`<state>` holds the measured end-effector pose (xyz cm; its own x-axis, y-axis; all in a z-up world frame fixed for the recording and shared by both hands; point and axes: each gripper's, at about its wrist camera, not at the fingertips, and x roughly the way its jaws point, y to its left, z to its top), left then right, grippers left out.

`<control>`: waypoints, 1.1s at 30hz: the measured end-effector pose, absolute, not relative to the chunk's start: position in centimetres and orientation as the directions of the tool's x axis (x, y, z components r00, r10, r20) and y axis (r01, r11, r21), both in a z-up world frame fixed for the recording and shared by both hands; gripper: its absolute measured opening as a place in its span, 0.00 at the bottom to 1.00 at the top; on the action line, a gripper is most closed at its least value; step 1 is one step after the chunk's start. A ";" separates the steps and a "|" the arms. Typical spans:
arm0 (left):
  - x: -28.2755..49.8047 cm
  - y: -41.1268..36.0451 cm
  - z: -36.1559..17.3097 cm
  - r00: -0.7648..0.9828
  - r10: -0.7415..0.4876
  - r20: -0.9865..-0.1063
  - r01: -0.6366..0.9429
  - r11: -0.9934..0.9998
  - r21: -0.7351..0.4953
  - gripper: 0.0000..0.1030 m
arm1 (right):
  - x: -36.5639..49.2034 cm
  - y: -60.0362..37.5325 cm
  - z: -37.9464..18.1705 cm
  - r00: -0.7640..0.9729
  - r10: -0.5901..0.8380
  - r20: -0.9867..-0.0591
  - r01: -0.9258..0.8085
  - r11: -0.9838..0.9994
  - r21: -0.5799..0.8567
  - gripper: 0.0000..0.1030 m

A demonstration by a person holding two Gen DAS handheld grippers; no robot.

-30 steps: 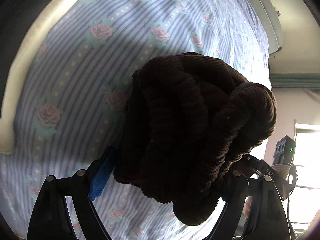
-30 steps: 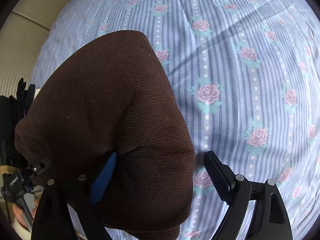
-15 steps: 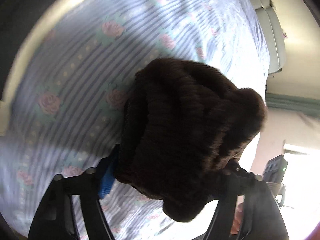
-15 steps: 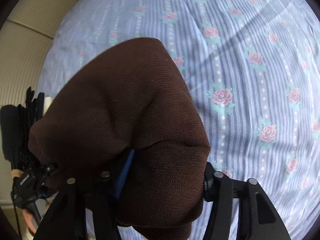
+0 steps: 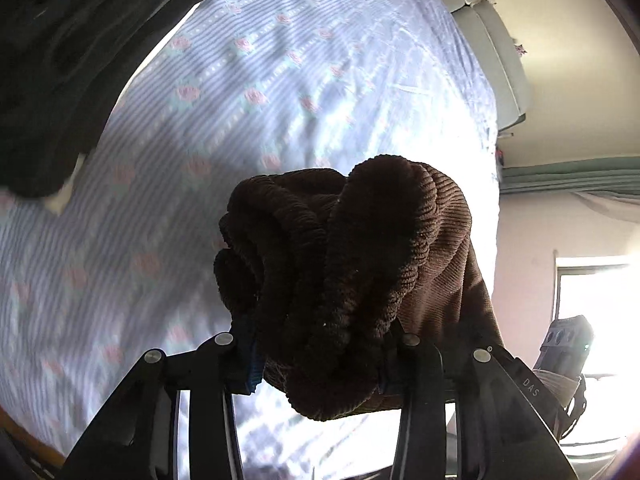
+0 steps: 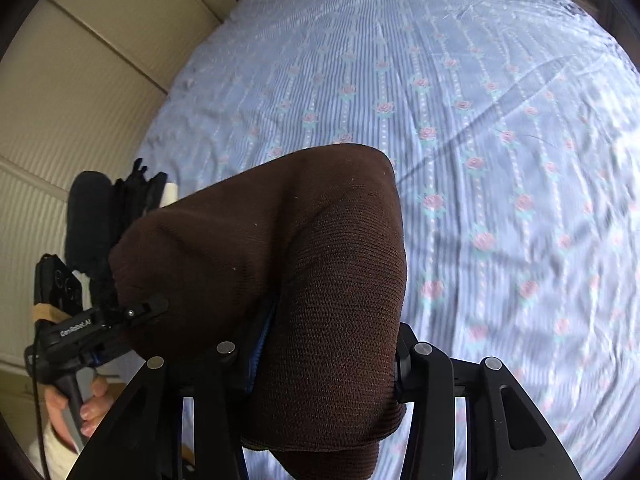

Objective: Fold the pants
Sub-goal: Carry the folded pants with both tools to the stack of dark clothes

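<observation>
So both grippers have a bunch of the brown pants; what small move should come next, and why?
Probably lift both a little higher and draw them apart. The left gripper and right gripper have just been closing, and each now clamps a thick wad of the brown pants above the floral bedsheet. The cloth is bunched, not spread, so it likely needs to hang open before any fold.

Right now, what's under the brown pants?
Below the pants lies a blue rose-print sheet. The bunched fabric hides the sheet directly beneath it. Both hand-held grippers, left and right, clamp the cloth.
</observation>
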<state>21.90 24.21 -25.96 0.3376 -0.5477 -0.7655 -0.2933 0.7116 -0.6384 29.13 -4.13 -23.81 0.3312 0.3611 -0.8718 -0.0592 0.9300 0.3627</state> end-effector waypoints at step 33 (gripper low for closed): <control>10.2 41.7 -4.7 0.741 -0.348 -0.574 -0.205 0.697 -0.687 0.38 | 20.6 14.7 -4.5 0.537 0.584 -0.608 -0.412 0.811 0.415 0.45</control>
<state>10.18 41.67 -4.74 0.7412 -0.3478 -0.5741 -0.2047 0.6974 -0.6868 20.63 14.69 -4.51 0.5372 0.5841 -0.6085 -0.4123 0.8112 0.4147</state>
